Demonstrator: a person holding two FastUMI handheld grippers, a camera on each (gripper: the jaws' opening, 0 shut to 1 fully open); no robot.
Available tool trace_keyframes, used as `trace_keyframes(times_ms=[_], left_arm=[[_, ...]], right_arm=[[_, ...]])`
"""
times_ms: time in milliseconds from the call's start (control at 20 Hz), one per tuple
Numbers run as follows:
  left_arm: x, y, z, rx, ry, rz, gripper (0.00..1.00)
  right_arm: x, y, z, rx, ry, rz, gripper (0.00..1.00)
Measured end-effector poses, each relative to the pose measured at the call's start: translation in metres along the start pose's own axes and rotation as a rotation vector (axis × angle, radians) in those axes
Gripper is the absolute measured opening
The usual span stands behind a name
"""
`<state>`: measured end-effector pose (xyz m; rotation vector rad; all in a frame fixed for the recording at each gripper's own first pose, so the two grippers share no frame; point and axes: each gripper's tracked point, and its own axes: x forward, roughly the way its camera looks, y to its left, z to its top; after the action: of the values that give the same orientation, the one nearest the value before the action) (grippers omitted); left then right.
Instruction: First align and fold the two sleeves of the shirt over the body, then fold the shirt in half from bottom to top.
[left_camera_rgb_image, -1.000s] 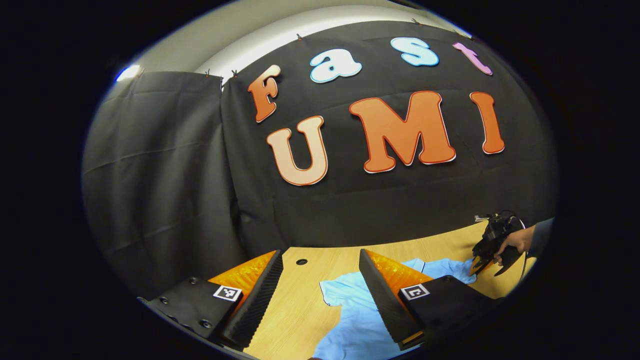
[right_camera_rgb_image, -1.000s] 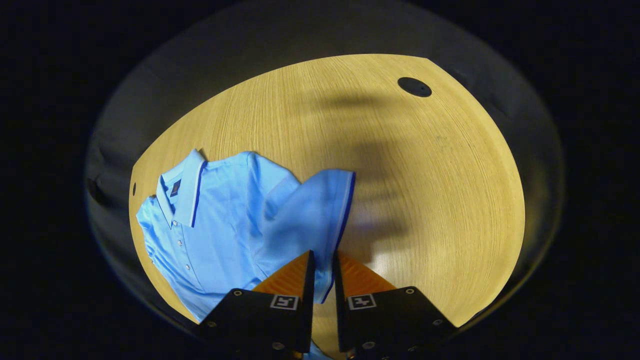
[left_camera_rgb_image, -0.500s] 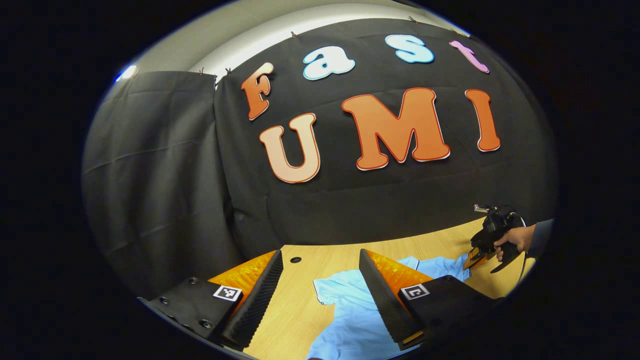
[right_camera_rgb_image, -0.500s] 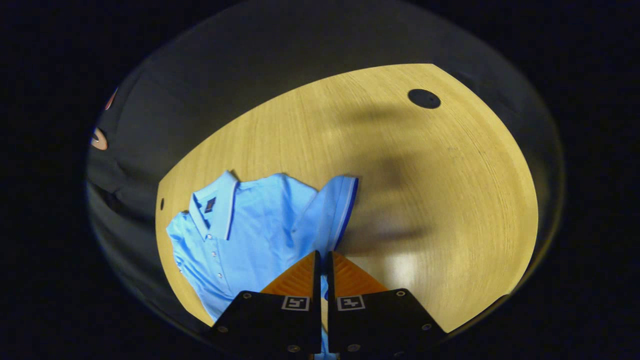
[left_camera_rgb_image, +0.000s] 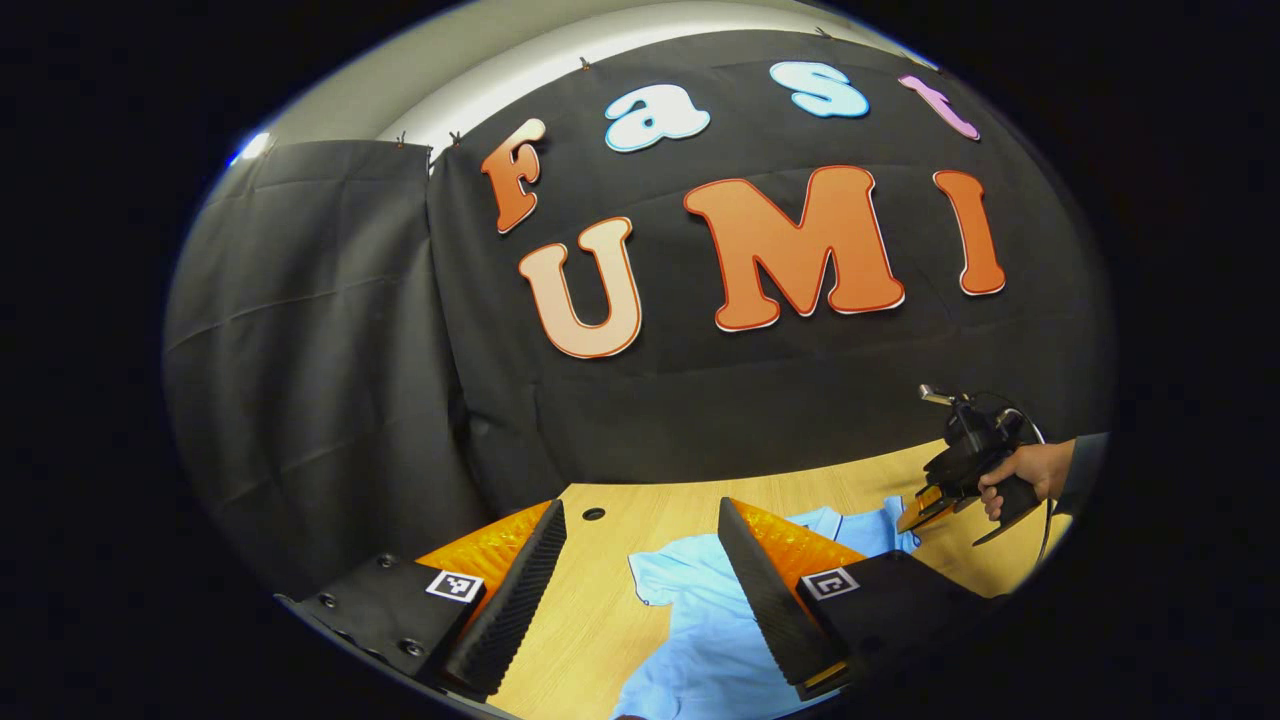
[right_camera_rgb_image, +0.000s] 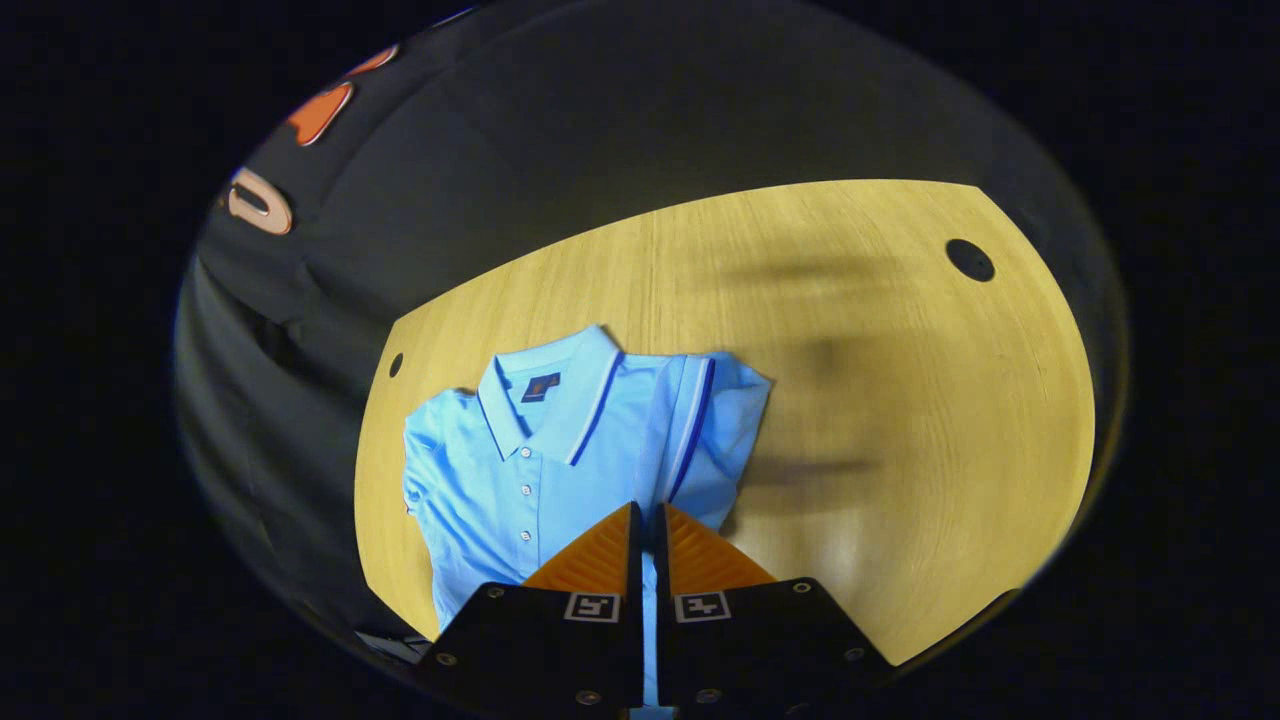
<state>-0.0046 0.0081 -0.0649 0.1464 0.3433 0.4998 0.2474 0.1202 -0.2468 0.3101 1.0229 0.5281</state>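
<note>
- Right gripper view: your right gripper (right_camera_rgb_image: 647, 530) sits at the bottom centre of the frame, its fingers nearly pressed together with a thin strip of light blue fabric showing in the slit between them.
- That fabric belongs to the light blue polo shirt (right_camera_rgb_image: 520, 460), which lies on the wooden table (right_camera_rgb_image: 900, 400) at centre-left of the frame, collar (right_camera_rgb_image: 560, 385) toward the top, button placket facing up.
- One sleeve (right_camera_rgb_image: 700, 420), with a dark blue and white trimmed cuff, lies folded over the shirt body just right of the collar; the fold runs down to your right gripper's fingers.
- A dark round hole (right_camera_rgb_image: 969, 259) sits in the table at upper right; a smaller one (right_camera_rgb_image: 395, 364) shows at the table's left edge.
- Left gripper view: your left gripper (left_camera_rgb_image: 640, 580) is at the bottom of the frame, fingers spread wide apart and holding nothing, raised above the table (left_camera_rgb_image: 600, 610).
- The shirt (left_camera_rgb_image: 700, 640) lies at bottom centre, partly behind the right-hand finger.
- At the right edge, your hand (left_camera_rgb_image: 1020, 475) holds the right gripper (left_camera_rgb_image: 915, 515), its tip at the shirt's far edge.
</note>
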Motion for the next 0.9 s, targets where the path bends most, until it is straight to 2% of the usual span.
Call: trace_keyframes(times_ms=[250,450,500,600,650,700,750,800,850,900], left_arm=[[0.016,0.013,-0.014,-0.026,0.035,0.005,1.00],[0.045,0.019,-0.034,-0.079,0.079,-0.034,1.00],[0.052,0.018,-0.040,-0.092,0.089,-0.057,1.00],[0.071,0.019,-0.051,-0.114,0.115,-0.111,1.00],[0.080,0.017,-0.058,-0.131,0.132,-0.146,1.00],[0.090,0.015,-0.064,-0.152,0.149,-0.185,1.00],[0.098,0.013,-0.071,-0.168,0.169,-0.222,0.99],[0.107,0.013,-0.077,-0.176,0.190,-0.251,1.00],[0.116,0.013,-0.081,-0.180,0.208,-0.280,1.00],[0.125,0.015,-0.087,-0.182,0.227,-0.304,1.00]], right_arm=[[0.021,0.042,-0.012,-0.047,0.006,0.039,0.06],[0.023,0.068,-0.018,-0.064,0.001,0.056,0.10],[0.019,0.073,-0.017,-0.074,-0.009,0.059,0.05],[0.009,0.072,-0.017,-0.109,-0.038,0.026,0.33],[0.003,0.071,-0.018,-0.126,-0.055,0.001,0.37],[-0.006,0.069,-0.016,-0.141,-0.078,-0.019,0.48],[-0.014,0.067,-0.013,-0.151,-0.110,-0.046,0.53],[-0.024,0.065,-0.011,-0.151,-0.145,-0.073,0.67],[-0.033,0.065,-0.012,-0.143,-0.169,-0.089,0.63],[-0.041,0.065,-0.015,-0.129,-0.182,-0.099,0.67]])
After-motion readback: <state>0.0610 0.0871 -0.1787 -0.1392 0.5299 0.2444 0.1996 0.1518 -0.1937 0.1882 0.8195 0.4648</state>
